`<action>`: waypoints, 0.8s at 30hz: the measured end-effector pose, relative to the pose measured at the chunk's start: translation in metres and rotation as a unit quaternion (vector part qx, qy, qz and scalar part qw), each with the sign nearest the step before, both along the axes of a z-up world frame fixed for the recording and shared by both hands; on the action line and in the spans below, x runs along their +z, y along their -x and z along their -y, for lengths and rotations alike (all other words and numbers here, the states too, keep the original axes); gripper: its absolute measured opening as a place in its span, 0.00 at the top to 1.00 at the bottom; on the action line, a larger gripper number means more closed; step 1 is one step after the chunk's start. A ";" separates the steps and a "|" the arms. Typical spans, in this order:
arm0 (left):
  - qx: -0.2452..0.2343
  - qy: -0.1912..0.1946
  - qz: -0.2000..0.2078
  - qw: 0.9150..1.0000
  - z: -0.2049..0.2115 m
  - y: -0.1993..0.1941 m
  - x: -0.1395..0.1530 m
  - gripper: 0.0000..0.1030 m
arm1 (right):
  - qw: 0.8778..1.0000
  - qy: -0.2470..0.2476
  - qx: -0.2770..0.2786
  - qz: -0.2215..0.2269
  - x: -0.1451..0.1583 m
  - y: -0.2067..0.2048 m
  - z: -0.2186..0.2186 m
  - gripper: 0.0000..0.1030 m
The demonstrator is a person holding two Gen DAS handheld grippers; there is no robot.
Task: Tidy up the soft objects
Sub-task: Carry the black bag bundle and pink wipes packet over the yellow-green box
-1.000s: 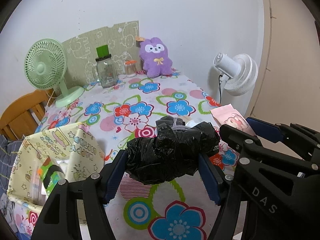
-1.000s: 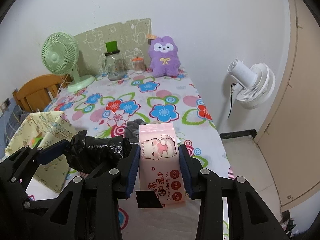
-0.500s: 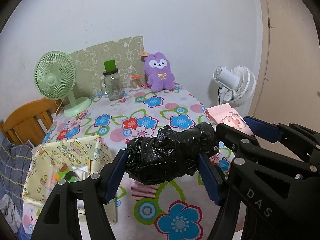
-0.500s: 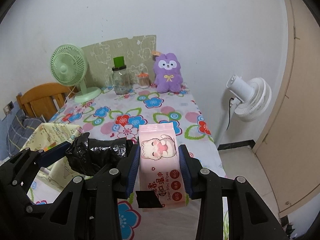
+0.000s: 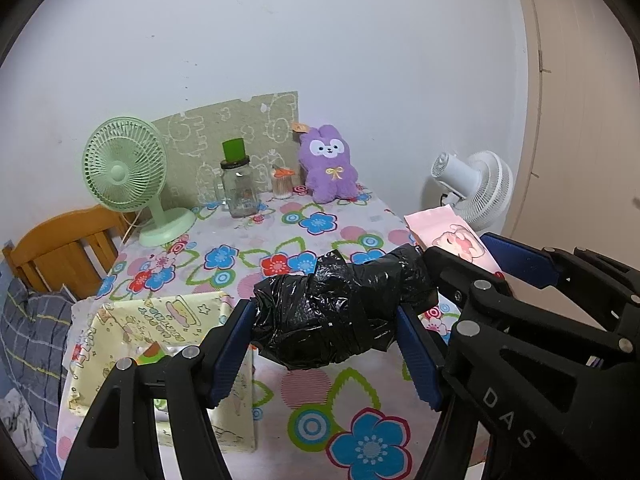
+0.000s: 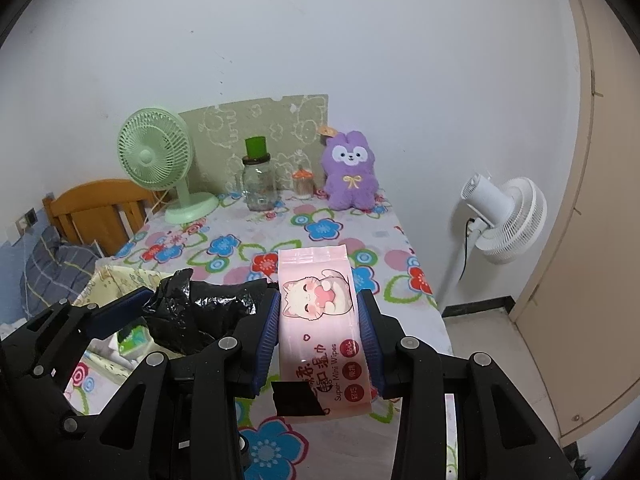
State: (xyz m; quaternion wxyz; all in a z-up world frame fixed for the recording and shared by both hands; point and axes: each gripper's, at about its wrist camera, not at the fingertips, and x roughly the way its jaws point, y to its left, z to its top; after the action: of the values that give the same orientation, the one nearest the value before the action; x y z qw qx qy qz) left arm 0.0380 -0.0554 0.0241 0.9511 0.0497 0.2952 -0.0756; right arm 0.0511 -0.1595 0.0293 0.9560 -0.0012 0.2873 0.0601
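My left gripper [image 5: 326, 320] is shut on a crumpled black plastic bundle [image 5: 340, 312], held above the flowered table [image 5: 248, 256]. The same black bundle [image 6: 192, 312] shows at the left of the right wrist view. My right gripper [image 6: 318, 312] is shut on a pink pack of wet wipes [image 6: 320, 320] with a cat drawing, also lifted off the table; the pack [image 5: 452, 236] pokes into the left wrist view beside the bundle. A yellow patterned fabric box [image 5: 160, 344] stands open at the table's near left, below and left of both grippers.
At the back of the table stand a green desk fan [image 5: 128, 172], a glass jar with a green lid [image 5: 238, 184], a small orange-topped jar [image 5: 282, 184] and a purple plush bunny [image 5: 330, 168]. A white floor fan [image 6: 504, 216] is right of the table, a wooden chair [image 6: 100, 208] left.
Both grippers have risen with their loads, so the table and the back wall items look lower and farther. The grey cloth on the table has dropped out of sight behind the loads. Neither grip has changed.
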 end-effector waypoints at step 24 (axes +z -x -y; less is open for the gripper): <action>0.044 0.009 0.001 0.999 -0.063 -0.010 -0.001 0.30 | 0.999 0.007 0.044 -0.002 0.007 -0.011 -0.064 0.59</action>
State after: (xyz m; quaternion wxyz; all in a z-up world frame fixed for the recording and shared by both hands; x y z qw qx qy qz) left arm 0.0475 0.0078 0.0235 0.9543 0.0280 0.2953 -0.0360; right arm 0.0625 -0.0958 0.0367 0.9519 -0.0202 0.2892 0.0997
